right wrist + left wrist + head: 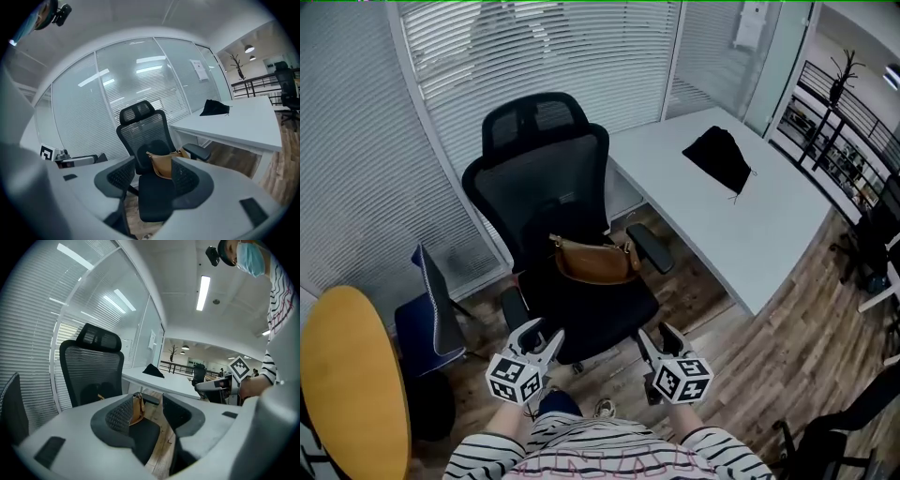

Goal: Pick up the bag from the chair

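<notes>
A brown leather bag (592,261) lies on the seat of a black mesh office chair (546,164), against the backrest. The right gripper view shows the bag (161,164) beyond the jaws; the left gripper view shows only a sliver of the bag (137,408). My left gripper (542,339) and right gripper (657,343) hover in front of the seat's front edge, short of the bag. Both are open with nothing between their fingers. My left gripper (146,416) and my right gripper (149,177) point at the chair.
A white desk (741,202) stands to the right of the chair with a black cloth item (719,157) on it. A blue chair (431,314) and a round yellow table (349,375) sit at the left. Blinds on glass walls stand behind.
</notes>
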A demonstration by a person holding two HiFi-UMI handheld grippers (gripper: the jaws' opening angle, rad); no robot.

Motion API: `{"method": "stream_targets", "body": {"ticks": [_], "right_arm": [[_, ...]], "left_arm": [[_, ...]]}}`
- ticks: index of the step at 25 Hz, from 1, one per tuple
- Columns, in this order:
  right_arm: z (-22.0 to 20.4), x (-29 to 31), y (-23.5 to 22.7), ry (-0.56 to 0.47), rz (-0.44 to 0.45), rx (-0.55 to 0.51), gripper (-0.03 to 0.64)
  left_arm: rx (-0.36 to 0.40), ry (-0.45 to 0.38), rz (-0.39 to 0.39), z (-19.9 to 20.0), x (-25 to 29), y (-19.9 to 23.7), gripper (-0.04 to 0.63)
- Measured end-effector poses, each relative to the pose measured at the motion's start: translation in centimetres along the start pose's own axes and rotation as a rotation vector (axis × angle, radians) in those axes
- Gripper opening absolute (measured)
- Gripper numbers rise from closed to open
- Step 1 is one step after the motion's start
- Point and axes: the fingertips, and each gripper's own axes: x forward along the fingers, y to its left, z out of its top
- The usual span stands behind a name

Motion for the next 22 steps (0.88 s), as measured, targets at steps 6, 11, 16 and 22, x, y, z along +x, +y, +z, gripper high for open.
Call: {"method": "stream_targets", "body": {"ticks": [6,11,16,22], "right_arm": [[1.0,3.7,-0.8,0.004,-0.049,0.029,0.236],[2.1,7.3,-0.5,0.002,-0.101,0.042,0.236],[3.0,10.5,0.5,-0.018,-0.144,0.062,0.236],[2.9,13.4,1.0,-0.038,-0.213,0.098,0.236]], "left_arm": [[-0.019,0.000,0.009,0.8,2.2,4.1,0.175],[-0.041,0.011,-0.014,1.8,4.3,8.1,0.175],[-0.053,0.025,-0.055,2.6,5.8,11.7,0.175],[-0.061,0.062,-0.103,2.6,7.4,15.9,0.175]]}}
